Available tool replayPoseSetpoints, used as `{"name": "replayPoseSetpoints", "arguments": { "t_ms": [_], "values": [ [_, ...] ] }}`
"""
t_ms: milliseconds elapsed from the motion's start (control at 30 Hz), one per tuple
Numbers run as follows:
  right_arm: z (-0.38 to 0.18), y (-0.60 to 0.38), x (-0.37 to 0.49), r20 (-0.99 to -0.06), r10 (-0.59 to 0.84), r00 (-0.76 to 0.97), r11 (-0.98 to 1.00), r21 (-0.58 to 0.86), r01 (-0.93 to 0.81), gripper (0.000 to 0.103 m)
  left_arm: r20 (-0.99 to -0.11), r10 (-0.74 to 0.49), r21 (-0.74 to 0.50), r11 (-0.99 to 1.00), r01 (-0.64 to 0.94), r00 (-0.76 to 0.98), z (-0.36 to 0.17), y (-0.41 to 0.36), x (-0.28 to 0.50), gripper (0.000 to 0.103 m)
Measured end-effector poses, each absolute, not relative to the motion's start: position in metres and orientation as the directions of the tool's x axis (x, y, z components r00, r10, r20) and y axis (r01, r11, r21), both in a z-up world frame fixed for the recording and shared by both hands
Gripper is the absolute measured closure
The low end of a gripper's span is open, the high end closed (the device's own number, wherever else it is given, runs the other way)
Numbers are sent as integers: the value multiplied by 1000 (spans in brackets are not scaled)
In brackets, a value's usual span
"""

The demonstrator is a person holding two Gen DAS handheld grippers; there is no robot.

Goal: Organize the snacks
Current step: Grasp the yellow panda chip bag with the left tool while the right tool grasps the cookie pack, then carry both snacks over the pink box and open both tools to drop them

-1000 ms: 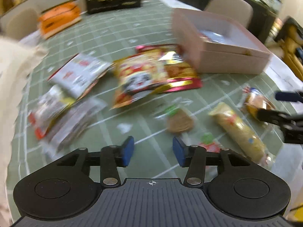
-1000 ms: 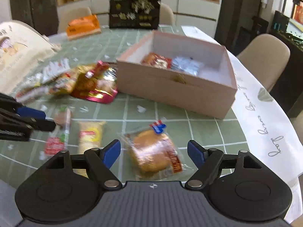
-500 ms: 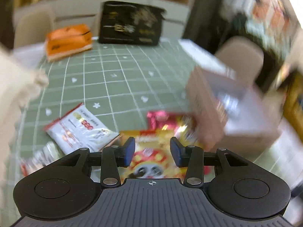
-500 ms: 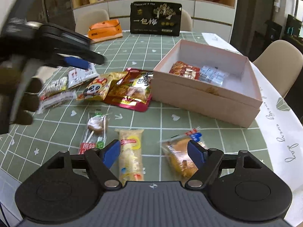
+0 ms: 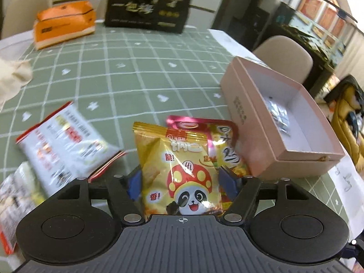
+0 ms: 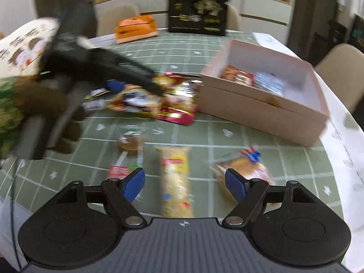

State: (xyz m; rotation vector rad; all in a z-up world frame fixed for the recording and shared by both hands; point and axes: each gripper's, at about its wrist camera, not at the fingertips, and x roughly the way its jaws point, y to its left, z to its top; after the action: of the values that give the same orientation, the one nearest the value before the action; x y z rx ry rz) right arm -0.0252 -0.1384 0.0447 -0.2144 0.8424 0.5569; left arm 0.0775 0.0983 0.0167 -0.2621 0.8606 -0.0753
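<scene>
The left gripper (image 5: 179, 179) is set astride the yellow panda snack bag (image 5: 179, 170); its jaws have just been opening, the bag lying between them, apparently not yet pinched. The bag lies on the tablecloth (image 5: 136, 72), overlapping a red packet (image 5: 224, 141) beside the pink box's (image 5: 248, 122) near wall, presumably the destination. The right gripper (image 6: 185, 183) is held open, empty, above a long yellow packet (image 6: 175, 177) near the table's front edge.
</scene>
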Motion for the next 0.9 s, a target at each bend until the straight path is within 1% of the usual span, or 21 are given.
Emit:
{"name": "replayPoseSetpoints", "arguments": {
  "t_ms": [33,100,133,167,233,267,300,333,367,467,533,600,633,667,700,733,900],
  "values": [
    [46,-130,-26,-757,389,525,824,30,-566,25,-740,-190,-269,963,-25,645,18,98,76,30],
    [47,-114,-26,-756,428,496,791,48,-610,25,-730,-252,-334,943,-10,635,19,104,72,33],
    [46,-106,-24,-755,448,478,777,65,-626,25,-725,-267,-350,937,-5,635,19,107,68,39],
    [43,-97,-23,-757,461,463,767,77,-637,25,-725,-257,-339,941,-7,638,20,109,63,60],
    [35,-81,-18,-753,473,457,756,79,-650,25,-720,-238,-320,947,-8,652,26,115,46,64],
    [33,-73,-17,-746,475,466,751,67,-657,29,-721,-234,-322,947,-15,652,28,119,38,66],
    [31,-67,-16,-743,478,469,744,58,-666,34,-723,-227,-318,948,-23,653,30,122,31,66],
    [28,-62,-13,-745,485,458,733,60,-678,53,-726,-216,-310,950,-30,653,32,125,24,66],
    [25,-58,-11,-756,489,436,720,68,-690,63,-728,-215,-312,949,-36,651,33,128,20,66],
    [24,-51,-17,-764,484,427,689,32,-724,67,-730,-237,-343,938,-44,641,33,132,18,67],
    [30,-58,-22,-769,496,404,683,58,-728,67,-735,-239,-332,943,-30,635,34,125,19,66],
    [38,-73,-26,-761,496,418,700,65,-711,67,-755,-232,-297,955,-4,613,32,112,24,63],
    [45,-84,-29,-754,490,437,718,65,-693,67,-766,-222,-275,961,4,604,29,105,27,57],
    [50,-95,-31,-748,486,452,733,66,-677,67,-770,-217,-262,965,14,600,27,98,29,53],
    [56,-107,-32,-741,479,471,751,68,-657,67,-770,-221,-260,965,22,599,24,93,33,50],
    [62,-119,-32,-735,468,490,771,69,-633,67,-763,-233,-274,962,26,603,22,89,37,50],
    [79,-171,-29,-727,384,570,861,58,-506,67,-727,-307,-329,941,80,614,26,73,36,67]
  ]
}}
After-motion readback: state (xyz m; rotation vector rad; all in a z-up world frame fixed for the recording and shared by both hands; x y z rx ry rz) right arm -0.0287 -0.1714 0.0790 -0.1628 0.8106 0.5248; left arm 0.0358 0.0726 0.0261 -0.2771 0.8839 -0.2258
